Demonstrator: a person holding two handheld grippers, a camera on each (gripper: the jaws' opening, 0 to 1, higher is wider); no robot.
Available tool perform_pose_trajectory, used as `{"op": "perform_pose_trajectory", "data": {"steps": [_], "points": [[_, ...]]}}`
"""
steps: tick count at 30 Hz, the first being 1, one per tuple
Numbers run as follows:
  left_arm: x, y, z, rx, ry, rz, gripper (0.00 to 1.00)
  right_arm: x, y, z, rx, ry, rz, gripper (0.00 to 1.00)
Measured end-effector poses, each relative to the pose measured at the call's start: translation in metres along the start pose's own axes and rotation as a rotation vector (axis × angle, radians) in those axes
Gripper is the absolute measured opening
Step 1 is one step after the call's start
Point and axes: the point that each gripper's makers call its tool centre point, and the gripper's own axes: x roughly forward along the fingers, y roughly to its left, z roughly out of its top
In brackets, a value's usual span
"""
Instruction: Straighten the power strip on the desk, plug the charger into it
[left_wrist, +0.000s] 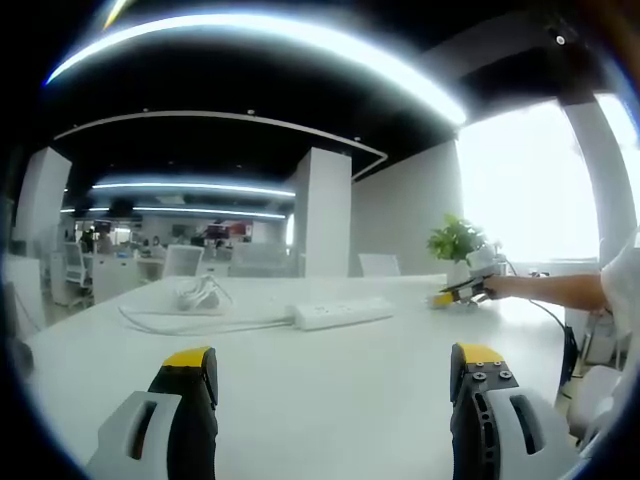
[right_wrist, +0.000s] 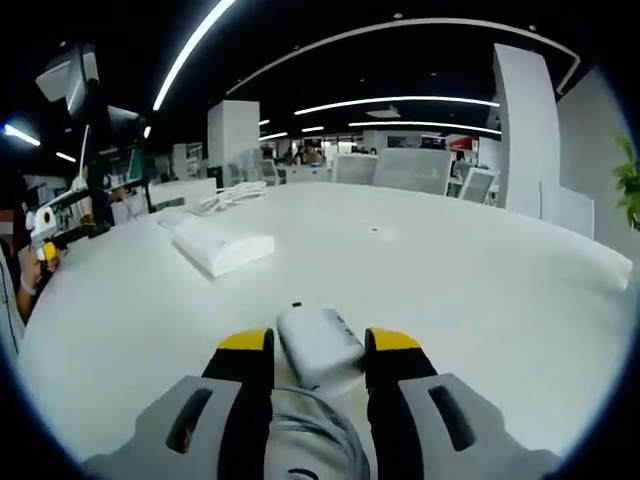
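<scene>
My left gripper (left_wrist: 335, 375) hangs just above the white desk (left_wrist: 330, 400) with its yellow-tipped jaws spread wide and nothing between them. Ahead of it, in the left gripper view, the long white power strip (left_wrist: 343, 312) lies flat near the middle of the desk, its white cable (left_wrist: 200, 325) trailing off to the left towards a loose coil of white cord (left_wrist: 197, 293). At the far right edge of that view I see my right gripper (left_wrist: 462, 291) reaching out low over the desk, near a small green potted plant (left_wrist: 456, 242).

In the right gripper view, my right gripper (right_wrist: 320, 345) is pinching a white rounded block charger (right_wrist: 318, 343) between its jaws, held just over the desk (right_wrist: 480, 300). The power strip (right_wrist: 222, 245) sits ahead and to the left, well apart from the charger.
</scene>
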Motion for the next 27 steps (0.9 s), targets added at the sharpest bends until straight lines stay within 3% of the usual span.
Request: {"op": "perform_pose_trajectory", "data": {"steps": [13, 19, 27], "points": [[0.001, 0.001, -0.001, -0.004, 0.002, 0.0, 0.99, 0.0, -0.007, 0.001, -0.015, -0.043, -0.009, 0.3], [0.0, 0.002, -0.001, -0.005, 0.001, 0.004, 0.99, -0.007, -0.009, 0.001, 0.064, -0.059, -0.03, 0.25], [-0.001, 0.001, 0.0, -0.003, 0.0, 0.003, 0.99, -0.009, -0.005, 0.0, 0.049, -0.065, -0.056, 0.25]]}}
